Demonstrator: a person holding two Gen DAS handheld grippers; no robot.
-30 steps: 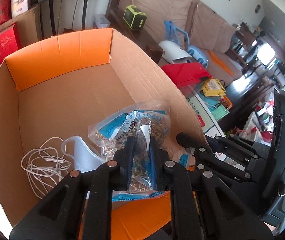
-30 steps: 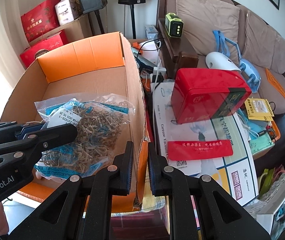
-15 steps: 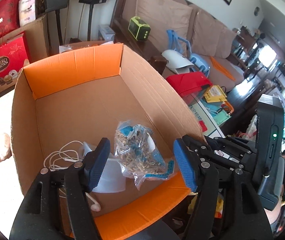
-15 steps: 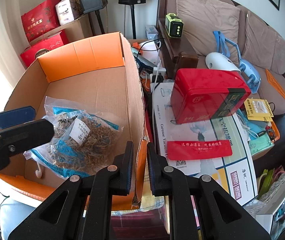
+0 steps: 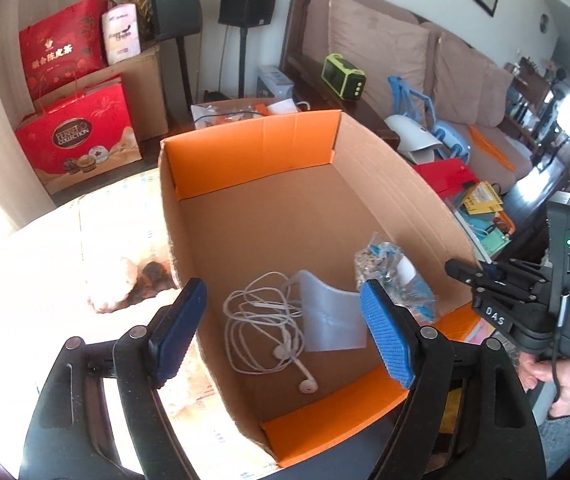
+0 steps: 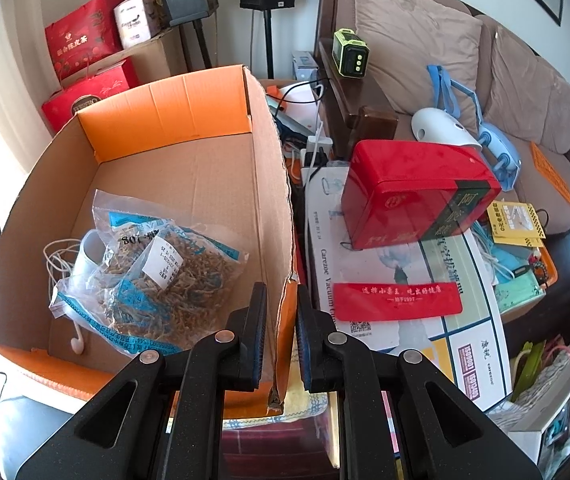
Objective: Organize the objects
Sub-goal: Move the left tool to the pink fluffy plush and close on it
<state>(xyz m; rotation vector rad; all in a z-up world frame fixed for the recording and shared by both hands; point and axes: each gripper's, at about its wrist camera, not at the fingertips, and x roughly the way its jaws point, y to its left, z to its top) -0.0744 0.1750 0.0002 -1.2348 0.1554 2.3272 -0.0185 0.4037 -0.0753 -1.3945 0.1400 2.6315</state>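
The left tool (image 5: 285, 330) no longer pinches the clear bag of dried herbs (image 6: 157, 276); a second ago its pads were clamped on the bag's top. Its jaws are opening, with nothing between them. The bag now lies on the floor of the cardboard box (image 6: 273, 208), partly over the white earphone cable (image 5: 261, 312) and grey plastic piece (image 5: 329, 320). The left tool sits farther back and higher than before, above the box's near corner.
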